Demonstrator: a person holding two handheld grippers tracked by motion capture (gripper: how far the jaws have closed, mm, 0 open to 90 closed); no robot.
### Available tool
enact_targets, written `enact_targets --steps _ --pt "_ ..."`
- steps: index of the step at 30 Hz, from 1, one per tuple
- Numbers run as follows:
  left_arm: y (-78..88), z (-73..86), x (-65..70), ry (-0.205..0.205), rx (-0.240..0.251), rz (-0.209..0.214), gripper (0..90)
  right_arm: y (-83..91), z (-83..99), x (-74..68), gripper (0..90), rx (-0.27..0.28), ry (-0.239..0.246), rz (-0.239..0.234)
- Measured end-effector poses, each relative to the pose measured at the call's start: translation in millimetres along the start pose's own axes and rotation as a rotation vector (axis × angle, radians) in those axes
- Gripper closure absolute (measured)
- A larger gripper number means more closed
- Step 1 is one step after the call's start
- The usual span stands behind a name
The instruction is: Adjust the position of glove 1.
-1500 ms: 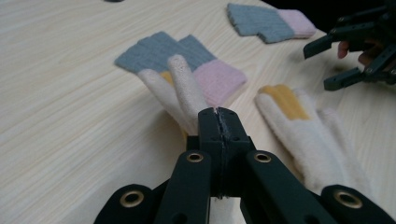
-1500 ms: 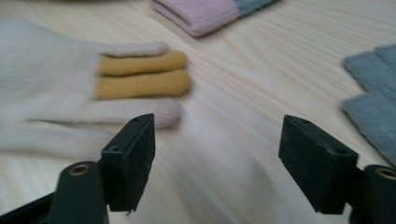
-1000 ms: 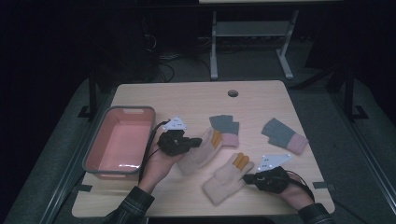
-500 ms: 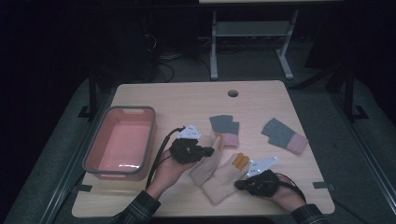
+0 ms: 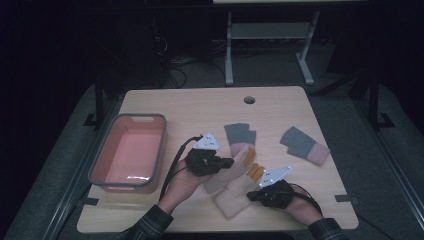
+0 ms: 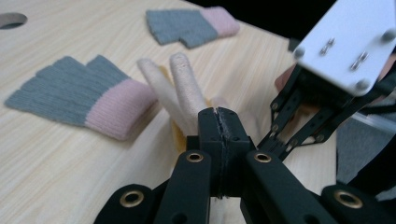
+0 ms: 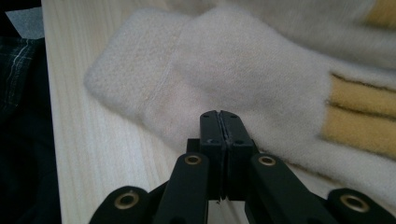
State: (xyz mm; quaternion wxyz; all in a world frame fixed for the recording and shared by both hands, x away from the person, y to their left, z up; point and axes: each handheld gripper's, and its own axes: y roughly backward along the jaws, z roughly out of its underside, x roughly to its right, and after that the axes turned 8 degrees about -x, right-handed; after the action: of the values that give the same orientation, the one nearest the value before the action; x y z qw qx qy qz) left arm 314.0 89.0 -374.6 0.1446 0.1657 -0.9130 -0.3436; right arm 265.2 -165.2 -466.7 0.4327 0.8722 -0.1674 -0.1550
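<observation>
Two cream gloves with yellow finger parts lie overlapped at the table's middle front. My left gripper is shut on the upper cream glove, whose fingers rise just past the jaw tips. My right gripper is shut, with its tips against the near edge of the lower cream glove, which lies flat. One grey and pink glove lies just behind them. Another grey and pink glove lies to the right.
A pink tub with a grey rim stands at the table's left. A round cable hole sits near the far edge. Tape marks sit near the front corners. A white shelf frame stands beyond the table.
My left gripper has moved right, taking the upper cream glove over the lower one. My right gripper has moved left up to the lower glove.
</observation>
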Motion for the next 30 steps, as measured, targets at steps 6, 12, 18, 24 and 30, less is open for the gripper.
enact_targets --steps 6,12,18,24,30 --pt "-3.8 -1.4 8.4 -0.009 -0.018 -0.001 89.6 -4.1 -5.4 0.9 89.2 0.004 0.002 0.007" --pt "-16.8 -5.4 21.3 -0.016 -0.038 0.020 89.6 -7.2 -9.8 1.7 89.9 0.005 -0.001 0.018" --pt "-36.1 -1.4 25.7 0.005 -0.062 0.045 89.5 -9.7 -12.3 4.0 90.0 0.013 0.001 0.028" --pt "-57.5 4.3 30.9 0.013 -0.090 0.074 88.9 -9.2 -11.6 3.4 90.0 0.015 0.006 0.031" --pt "-54.4 3.4 31.3 0.008 -0.051 0.044 78.2 0.5 -4.8 5.3 87.8 0.023 -0.005 0.036"
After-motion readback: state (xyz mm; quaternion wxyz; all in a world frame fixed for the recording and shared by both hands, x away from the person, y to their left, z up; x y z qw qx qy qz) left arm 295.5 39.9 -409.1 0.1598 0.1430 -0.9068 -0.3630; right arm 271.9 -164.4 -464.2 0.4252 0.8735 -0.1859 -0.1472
